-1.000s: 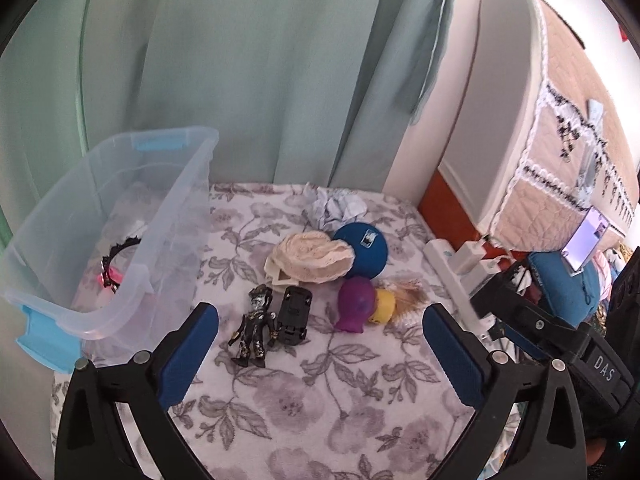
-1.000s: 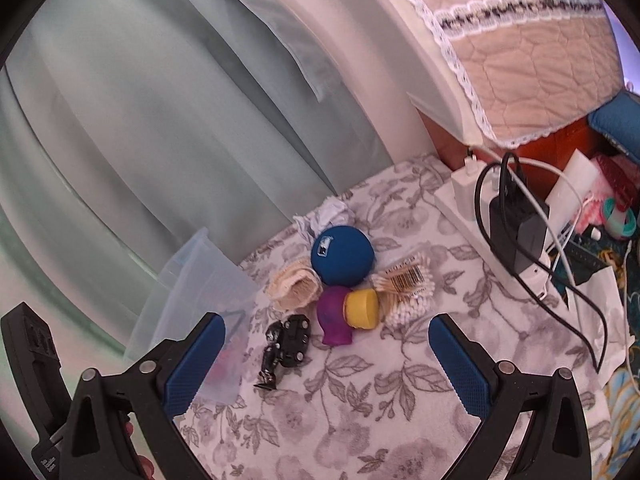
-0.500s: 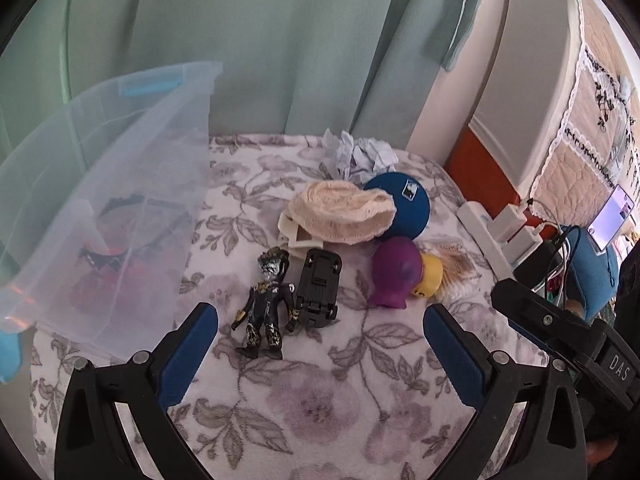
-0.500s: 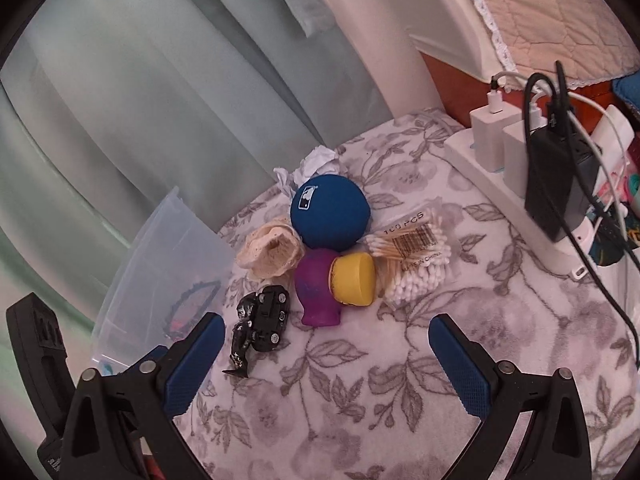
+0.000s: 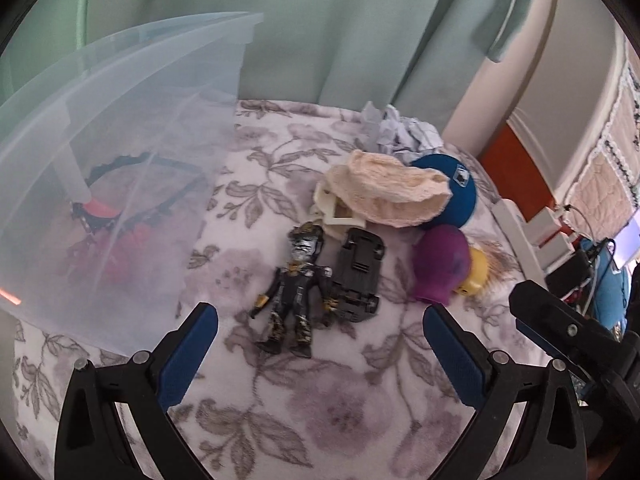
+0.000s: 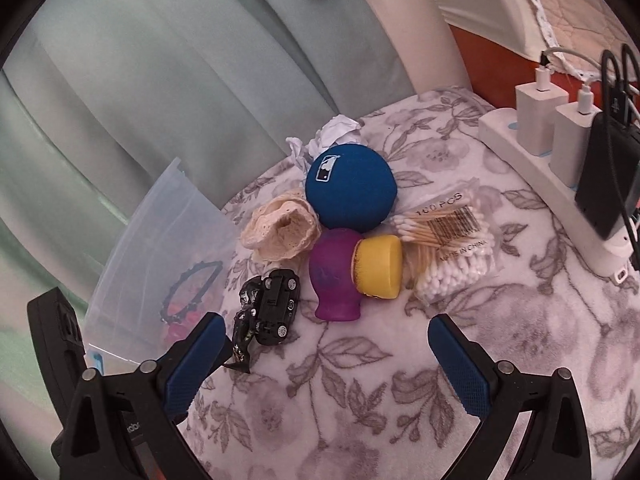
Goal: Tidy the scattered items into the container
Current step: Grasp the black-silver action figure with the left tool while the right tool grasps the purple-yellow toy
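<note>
So, my left gripper (image 5: 320,344): I see its two blue pads spread wide apart with nothing between them. It hangs just above the toy figure.
My right gripper (image 6: 322,354): I see it wide open too, and empty. It hangs low over the flowery blanket (image 6: 360,408), near the purple toy.
Container (image 5: 120,128): a clear plastic bin on the left side of the blanket. I can see a black spiky headband (image 5: 132,184) and something pink inside it.
Toy figure (image 5: 294,284): a small black and silver man, lying flat on his back, just beside the bin.
Toy car (image 5: 358,276): black, flipped upside down, touching the figure's right side.
Lace cloth (image 5: 388,192): cream colored, lying partly on top of the blue ball (image 6: 350,186).
Purple toy (image 6: 334,276): round on top, standing in front of the ball, touching a yellow cap (image 6: 380,266).
Cotton swabs (image 6: 444,240): a clear pack lying to the right of the yellow cap.
Crumpled paper (image 5: 400,132): white, behind the ball, near the green curtain (image 5: 340,32).
Power strip (image 6: 540,156): white, at the right edge, with white chargers and a black one plugged in.
</note>
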{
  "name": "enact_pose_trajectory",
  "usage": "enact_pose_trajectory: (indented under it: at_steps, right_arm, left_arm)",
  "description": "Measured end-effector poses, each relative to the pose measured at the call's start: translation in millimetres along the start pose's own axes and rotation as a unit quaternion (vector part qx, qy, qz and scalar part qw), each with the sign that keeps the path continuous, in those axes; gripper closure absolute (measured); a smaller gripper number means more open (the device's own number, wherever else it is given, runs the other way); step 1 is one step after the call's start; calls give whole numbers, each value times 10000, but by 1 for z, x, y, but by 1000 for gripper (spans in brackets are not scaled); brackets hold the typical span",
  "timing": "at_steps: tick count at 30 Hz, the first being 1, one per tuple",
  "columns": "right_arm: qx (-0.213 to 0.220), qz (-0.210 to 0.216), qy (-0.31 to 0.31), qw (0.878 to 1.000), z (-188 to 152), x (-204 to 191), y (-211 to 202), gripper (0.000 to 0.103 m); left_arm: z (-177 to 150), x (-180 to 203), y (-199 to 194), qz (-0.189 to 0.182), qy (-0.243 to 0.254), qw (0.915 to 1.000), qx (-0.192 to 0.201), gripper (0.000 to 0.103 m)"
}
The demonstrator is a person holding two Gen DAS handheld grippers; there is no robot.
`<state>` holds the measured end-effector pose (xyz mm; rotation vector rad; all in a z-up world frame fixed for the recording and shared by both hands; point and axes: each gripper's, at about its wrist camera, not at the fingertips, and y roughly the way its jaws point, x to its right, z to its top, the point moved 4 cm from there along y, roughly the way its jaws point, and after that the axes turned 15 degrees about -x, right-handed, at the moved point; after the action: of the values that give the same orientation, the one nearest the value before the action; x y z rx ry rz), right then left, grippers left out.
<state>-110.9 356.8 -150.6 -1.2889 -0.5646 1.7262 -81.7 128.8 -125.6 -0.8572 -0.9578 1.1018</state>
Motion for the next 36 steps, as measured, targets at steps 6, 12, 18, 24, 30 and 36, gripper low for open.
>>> enact_pose_trajectory:
  at_steps: [6,12,18,24,30,36]
  right_arm:
    - [21,-97,-77,9999,6,-3,11,16]
    - [41,-260,-16,9997,13,1,20,25]
    - [-34,-466,-42,9989,19,3,31,31]
    - [-44,-575,-115,9983,26,1,38,32]
    - [-135,-591,-88,9981,32,3,49,32]
    - [-119,-538,-84,9984,35,4,56,33]
  left_arm:
    - [4,-6,3,306,50,9995,90,2]
    - [5,-5,6,459,78,9989,110,3]
    - [4,0,7,494,200,9986,67,14]
    - [8,3,13,564,256,9981,55,21]
    - [10,0,19,601,220,9979,-44,33]
    - [13,-7,28,689,83,9975,-123,41]
